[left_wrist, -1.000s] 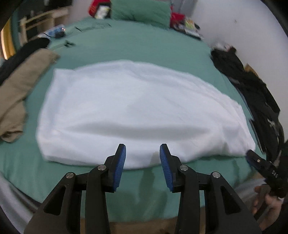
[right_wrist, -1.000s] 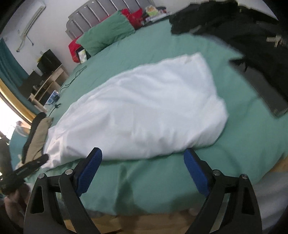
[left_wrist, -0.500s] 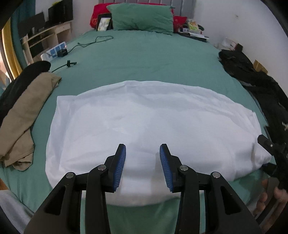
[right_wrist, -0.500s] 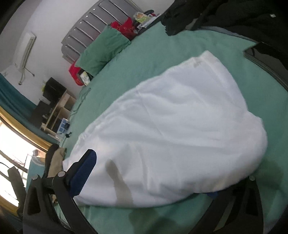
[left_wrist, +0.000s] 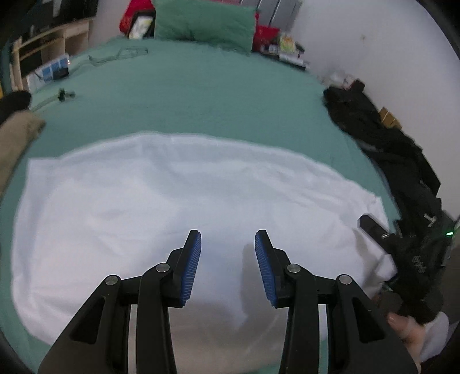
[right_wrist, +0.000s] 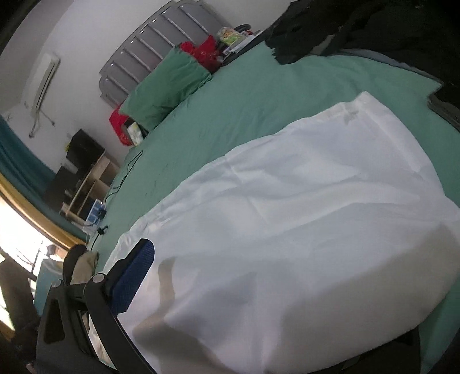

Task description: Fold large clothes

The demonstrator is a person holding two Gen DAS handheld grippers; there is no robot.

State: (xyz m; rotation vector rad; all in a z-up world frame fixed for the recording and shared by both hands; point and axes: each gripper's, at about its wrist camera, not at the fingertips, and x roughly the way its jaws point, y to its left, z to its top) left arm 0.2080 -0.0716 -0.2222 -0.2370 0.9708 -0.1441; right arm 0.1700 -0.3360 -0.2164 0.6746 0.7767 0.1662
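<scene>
A large white garment [left_wrist: 178,207] lies spread flat on the green bed [left_wrist: 201,95]. My left gripper [left_wrist: 227,253] is open and empty, hovering just over the garment's near edge. In the right wrist view the same white garment [right_wrist: 302,224] fills the frame. Only the left blue pad [right_wrist: 132,276] of my right gripper shows there, and the cloth covers the other finger. The jaws stand wide, straddling the garment's near right corner. The right gripper also shows in the left wrist view [left_wrist: 402,253] at the garment's right end.
Black clothes [left_wrist: 396,149] lie along the bed's right side by the wall. A tan garment [left_wrist: 14,138] lies at the left edge. A green pillow [left_wrist: 204,20] and red items are at the headboard. A cable and power strip [left_wrist: 54,69] lie far left.
Both grippers have moved forward over the white garment. The right gripper has tilted and come down around the garment's near right corner, its far finger now hidden by cloth.
</scene>
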